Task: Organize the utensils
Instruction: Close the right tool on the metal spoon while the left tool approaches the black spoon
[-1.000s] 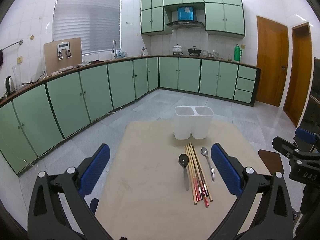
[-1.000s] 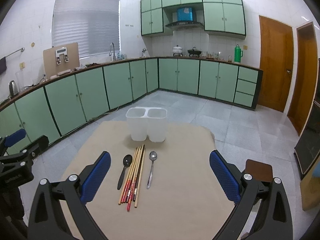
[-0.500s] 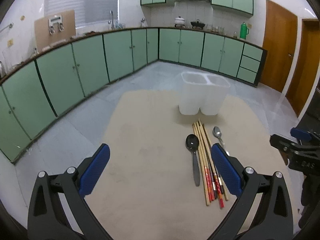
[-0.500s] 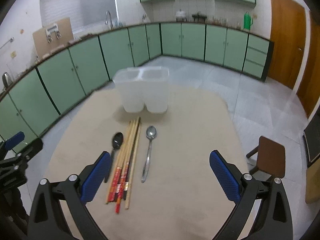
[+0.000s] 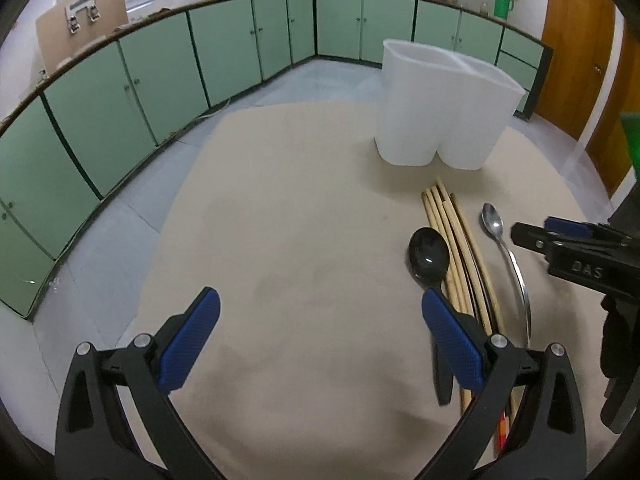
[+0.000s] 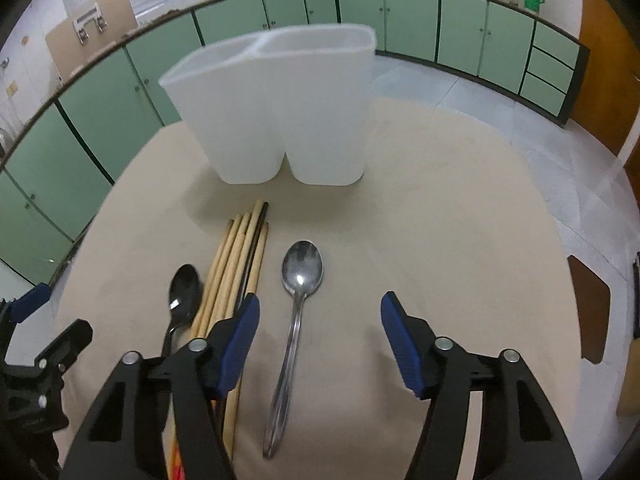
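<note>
— Looking at the table [image 5: 280, 240] first: anything sorted yet?

— Nothing, as far as I can judge. The white two-compartment holder [image 6: 280, 112] stands upright at the far side, and what shows of its two compartments looks empty, though the view does not reach the bottoms.

— And the utensils?

— All lying flat in front of it. The bundle of chopsticks [image 6: 236, 264] sits in the middle, tips toward the holder. The silver spoon [image 6: 298, 308] lies just beside it on one side, the black spoon [image 6: 184, 296] just beside it on the other.

— The tongs?

— The left gripper [image 5: 320, 344] is spread wide and empty; its right finger sits over the black spoon's handle and the near ends of the chopsticks, and I cannot tell whether it touches them. The right gripper [image 6: 320, 344] has just been narrowing, yet the pads are clear of the silver spoon, whose handle lies between them. So neither is grasping anything.

— What remains, then?

— Everything, I would say: both spoons and the chopsticks are still to go into the holder. The silver spoon looks like the first pick.
</note>
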The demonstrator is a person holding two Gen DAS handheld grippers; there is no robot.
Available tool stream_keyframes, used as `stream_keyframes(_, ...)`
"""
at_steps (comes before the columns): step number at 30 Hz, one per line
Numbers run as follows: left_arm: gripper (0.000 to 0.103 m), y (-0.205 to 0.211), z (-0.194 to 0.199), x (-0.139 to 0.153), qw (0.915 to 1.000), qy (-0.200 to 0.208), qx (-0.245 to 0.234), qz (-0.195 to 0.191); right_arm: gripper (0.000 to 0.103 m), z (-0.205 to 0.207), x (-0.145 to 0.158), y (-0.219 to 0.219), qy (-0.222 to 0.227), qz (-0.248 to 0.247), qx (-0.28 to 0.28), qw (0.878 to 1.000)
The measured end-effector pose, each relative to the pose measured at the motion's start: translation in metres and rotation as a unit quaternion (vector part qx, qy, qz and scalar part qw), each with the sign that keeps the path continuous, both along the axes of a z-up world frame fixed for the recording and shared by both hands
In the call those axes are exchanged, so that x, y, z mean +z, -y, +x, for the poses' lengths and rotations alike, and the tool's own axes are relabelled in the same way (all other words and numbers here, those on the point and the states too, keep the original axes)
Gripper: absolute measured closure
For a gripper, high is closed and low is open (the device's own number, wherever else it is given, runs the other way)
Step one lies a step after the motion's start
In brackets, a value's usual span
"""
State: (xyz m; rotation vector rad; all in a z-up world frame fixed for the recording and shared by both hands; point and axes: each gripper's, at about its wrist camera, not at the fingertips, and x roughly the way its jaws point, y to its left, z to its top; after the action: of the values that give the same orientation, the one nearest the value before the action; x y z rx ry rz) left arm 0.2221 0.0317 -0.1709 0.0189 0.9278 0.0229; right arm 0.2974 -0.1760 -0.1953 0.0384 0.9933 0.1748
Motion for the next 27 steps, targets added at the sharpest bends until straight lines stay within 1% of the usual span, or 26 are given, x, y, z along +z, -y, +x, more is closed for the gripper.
stream_keyframes(3, 0.006, 0.003, 0.005, -0.004, 1.0000, -0.005, -0.008, -0.002, 0.052, 0.008, -0.005, -0.003, -0.007, -0.007, 0.005, 1.000)
stream_keyframes(5, 0.006, 0.006, 0.011, -0.008, 0.9999, -0.008, -0.010, 0.000, 0.060, 0.012, -0.010, -0.005, -0.015, -0.007, 0.005, 1.000)
stream_keyframes(7, 0.006, 0.007, 0.014, -0.011, 0.9999, -0.011, -0.012, -0.002, 0.065, 0.014, -0.017, -0.007, -0.023, -0.004, 0.007, 1.000)
stream_keyframes(9, 0.006, 0.009, 0.016, -0.014, 0.9998, -0.014, -0.015, -0.001, 0.065, 0.011, -0.018, -0.009, -0.014, -0.012, 0.009, 1.000)
stream_keyframes(10, 0.006, 0.011, 0.016, -0.016, 0.9997, -0.015, -0.017, 0.001, 0.067, 0.009, -0.017, -0.010, -0.011, -0.017, 0.013, 1.000)
stream_keyframes(11, 0.006, 0.012, 0.017, -0.017, 0.9996, -0.017, -0.021, 0.000, 0.075, 0.007, -0.017, -0.012, -0.008, -0.020, 0.019, 1.000)
stream_keyframes(12, 0.006, 0.014, 0.018, -0.018, 0.9996, -0.018, -0.023, -0.002, 0.080, 0.006, -0.018, -0.012, -0.006, -0.018, 0.022, 1.000)
stream_keyframes(15, 0.006, 0.022, 0.020, -0.022, 0.9990, -0.025, -0.034, -0.016, 0.081, 0.004, -0.018, -0.008, -0.008, -0.007, 0.025, 1.000)
stream_keyframes(17, 0.006, 0.028, 0.021, -0.024, 0.9986, -0.027, -0.041, -0.016, 0.088, 0.002, -0.016, -0.004, -0.014, 0.001, 0.032, 0.999)
stream_keyframes(20, 0.006, 0.038, 0.024, -0.032, 0.9980, -0.036, -0.052, -0.004, 0.092, -0.002, -0.014, 0.001, -0.020, 0.015, 0.036, 0.999)
stream_keyframes(24, 0.008, 0.043, 0.030, -0.047, 0.9969, -0.057, -0.051, 0.018, 0.094, -0.011, -0.012, 0.009, -0.021, 0.018, 0.042, 0.999)
stream_keyframes(27, 0.007, 0.040, 0.035, -0.050, 0.9977, -0.052, -0.042, 0.016, 0.094, -0.010, -0.012, 0.008, -0.020, 0.014, 0.041, 0.999)
